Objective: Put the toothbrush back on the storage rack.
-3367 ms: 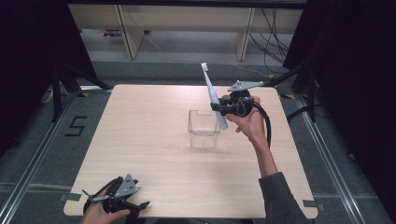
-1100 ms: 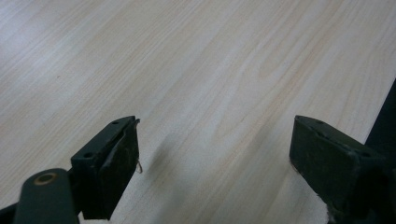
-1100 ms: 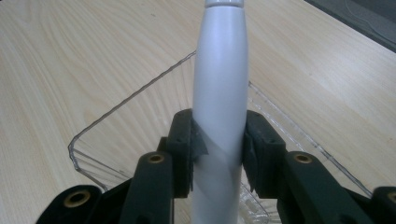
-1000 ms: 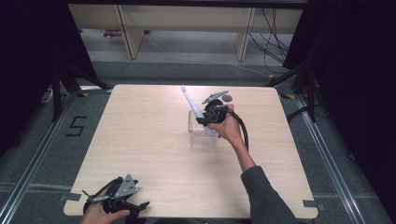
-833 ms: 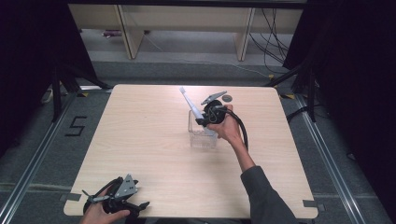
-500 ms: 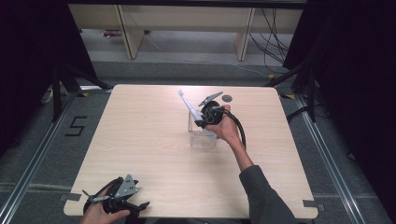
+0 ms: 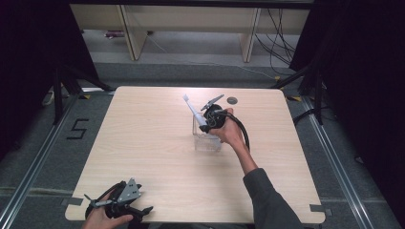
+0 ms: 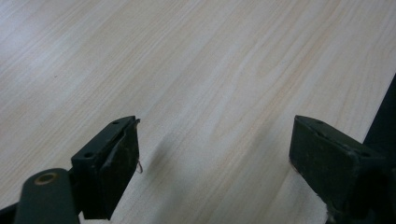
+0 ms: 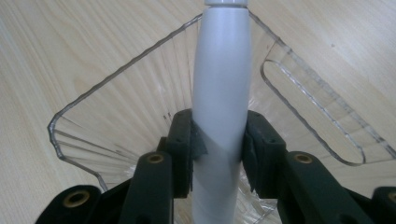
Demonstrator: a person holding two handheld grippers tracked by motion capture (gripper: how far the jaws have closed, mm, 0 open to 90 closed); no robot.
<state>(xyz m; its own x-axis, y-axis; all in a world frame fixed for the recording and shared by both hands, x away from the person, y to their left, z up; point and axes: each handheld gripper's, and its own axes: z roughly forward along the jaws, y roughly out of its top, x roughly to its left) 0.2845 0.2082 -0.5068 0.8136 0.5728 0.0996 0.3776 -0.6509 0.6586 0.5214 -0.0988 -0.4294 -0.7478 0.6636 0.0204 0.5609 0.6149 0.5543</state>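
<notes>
Since a moment ago the right gripper [image 7: 208, 125], jaws clamped on the grey toothbrush [image 9: 219, 88], has carried it over the clear bin [image 7: 207, 139], so dropping it in looks near, while the left gripper [image 8: 212, 163] rests open on the table [image 7: 143, 143].

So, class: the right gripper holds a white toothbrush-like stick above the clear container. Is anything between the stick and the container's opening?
Nothing visible blocks it. The right gripper is shut on the white stick, which sits tilted over the open top of the clear container. The container looks empty in the right gripper view. The left gripper rests far off at the table's near edge.
</notes>
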